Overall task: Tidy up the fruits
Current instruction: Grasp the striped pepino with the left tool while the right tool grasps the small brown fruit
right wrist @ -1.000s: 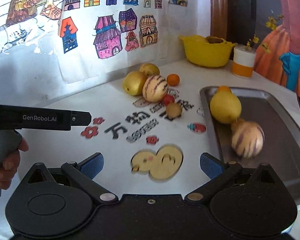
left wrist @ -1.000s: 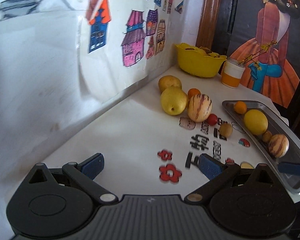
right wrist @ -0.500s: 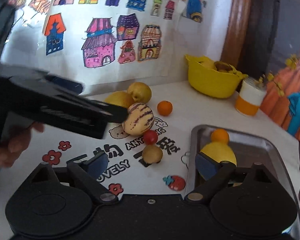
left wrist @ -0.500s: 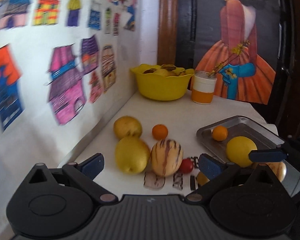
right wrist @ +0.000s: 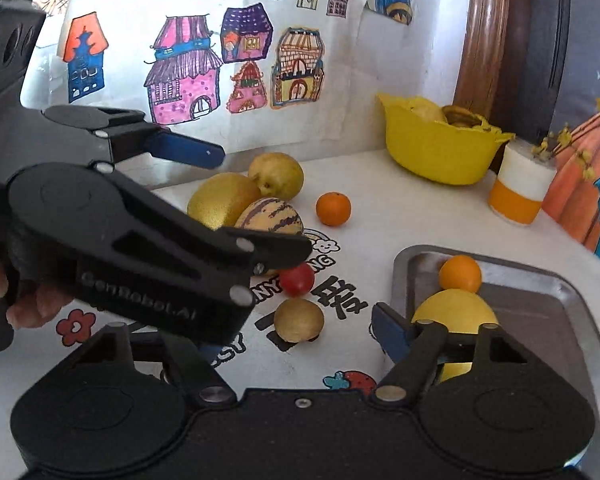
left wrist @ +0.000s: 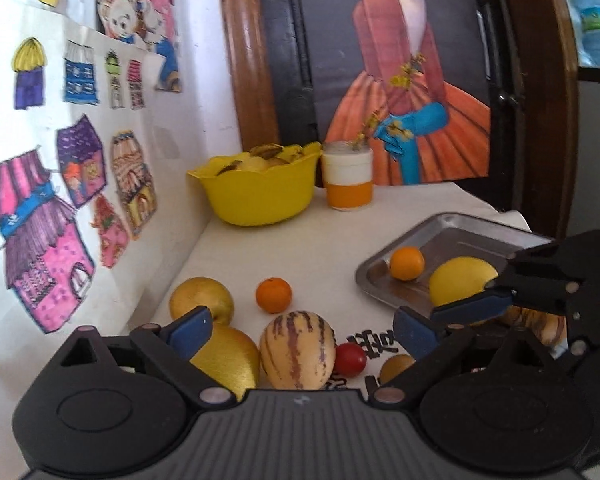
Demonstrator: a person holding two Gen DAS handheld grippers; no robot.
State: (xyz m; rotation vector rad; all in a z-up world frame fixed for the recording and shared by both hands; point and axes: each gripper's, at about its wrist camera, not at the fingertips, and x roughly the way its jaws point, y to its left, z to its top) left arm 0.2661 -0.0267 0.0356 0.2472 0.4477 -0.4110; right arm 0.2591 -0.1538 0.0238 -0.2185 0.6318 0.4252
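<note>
My left tongs [left wrist: 296, 330] spread wide and empty over the smooth purple-striped oval melon [left wrist: 297, 350], my right tongs [right wrist: 284, 332] likewise released beside the shiny rectangular steel tray [right wrist: 540, 280] at the table's right edge, glossy lemon [right wrist: 454, 310] inside, bare cloth between.

I see a cream melon [left wrist: 297, 350] with dark purple stripes. Next to it is a little red tomato [left wrist: 350, 359]. Two big fruits [right wrist: 224, 200] are golden yellow. A small orange [left wrist: 273, 295] is bright orange, and so is the one [left wrist: 407, 263] on the shiny silver tray [left wrist: 452, 228]. The lemon [left wrist: 462, 280] there is yellow. The bowl [left wrist: 260, 196] is yellow too. The cup [left wrist: 349, 184] is white on top and orange below. My grippers are black with blue pads [left wrist: 190, 332]. The cloth [left wrist: 328, 240] is white with red flowers [right wrist: 76, 326]. The wall drawings [right wrist: 184, 76] show pink, purple and blue houses.
</note>
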